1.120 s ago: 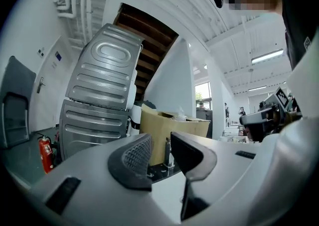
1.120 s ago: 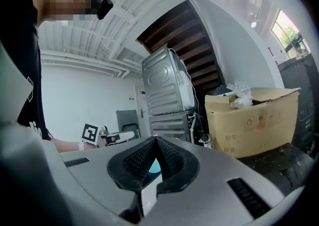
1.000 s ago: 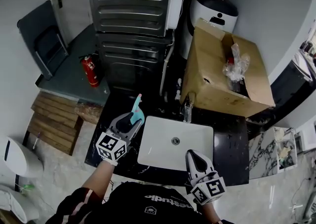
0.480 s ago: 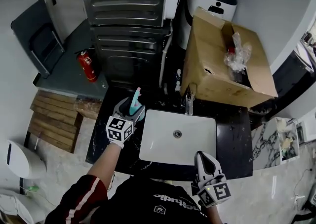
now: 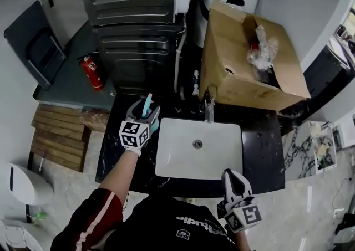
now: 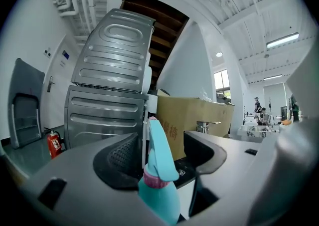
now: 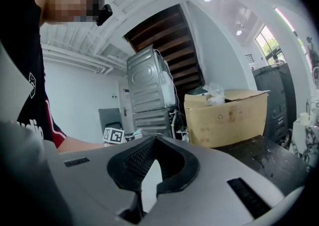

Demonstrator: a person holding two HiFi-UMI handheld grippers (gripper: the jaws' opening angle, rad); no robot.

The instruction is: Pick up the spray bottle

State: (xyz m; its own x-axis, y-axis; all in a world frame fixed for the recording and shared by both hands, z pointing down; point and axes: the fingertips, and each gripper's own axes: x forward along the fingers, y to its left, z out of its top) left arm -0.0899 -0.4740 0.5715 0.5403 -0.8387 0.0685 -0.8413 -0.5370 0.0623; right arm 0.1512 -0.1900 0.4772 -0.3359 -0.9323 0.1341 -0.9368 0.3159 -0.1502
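A teal spray bottle with a pink collar stands on the black counter left of the sink. In the left gripper view the spray bottle rises upright between the two jaws, with a gap showing on each side. My left gripper reaches level around it; its jaws are wide and closing, and the pads do not press on the bottle. My right gripper hangs near the counter's front edge. In its own view the right gripper has its tips together with nothing between them.
A white sink with a faucet is set in the black counter. Behind it stands an open cardboard box and stacked grey machines. A red fire extinguisher stands on the floor at left.
The left gripper has reached further toward the back of the counter, and its jaws now stand wider around the bottle. The right gripper has drawn back toward the person.
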